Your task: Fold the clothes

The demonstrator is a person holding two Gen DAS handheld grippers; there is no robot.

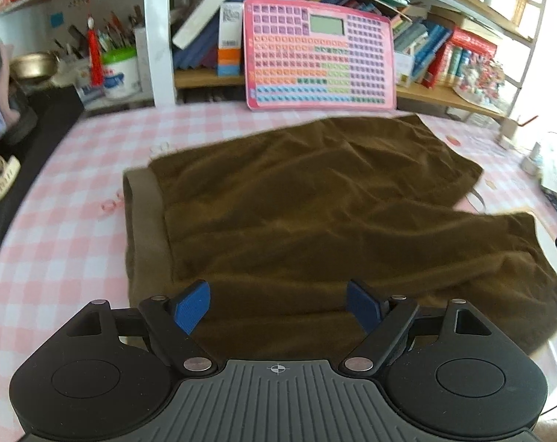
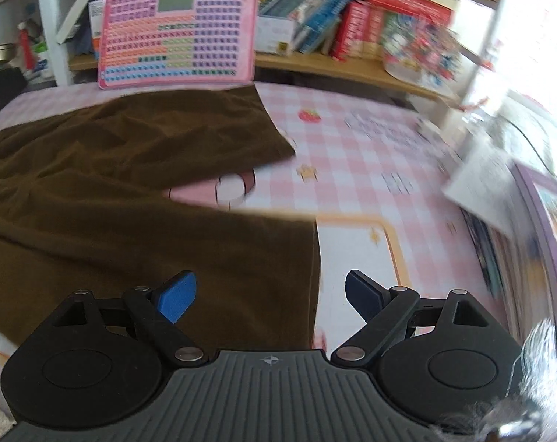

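A pair of brown shorts [image 1: 315, 202] lies spread flat on the pink checked tablecloth [image 1: 57, 228], waistband at the left, two legs pointing right. My left gripper [image 1: 278, 305] is open and empty, held above the near edge of the shorts near the waistband end. In the right wrist view the shorts [image 2: 131, 202] fill the left half. My right gripper [image 2: 271, 294] is open and empty, over the hem of the near leg, its right finger above bare tablecloth [image 2: 370, 154].
A pink keyboard toy [image 1: 318, 55] leans against the bookshelf [image 1: 444, 95] at the table's far edge. Books and boxes [image 2: 352, 25] fill the shelf. Papers and books [image 2: 499, 191] lie at the right side. A white tub [image 1: 120, 70] stands far left.
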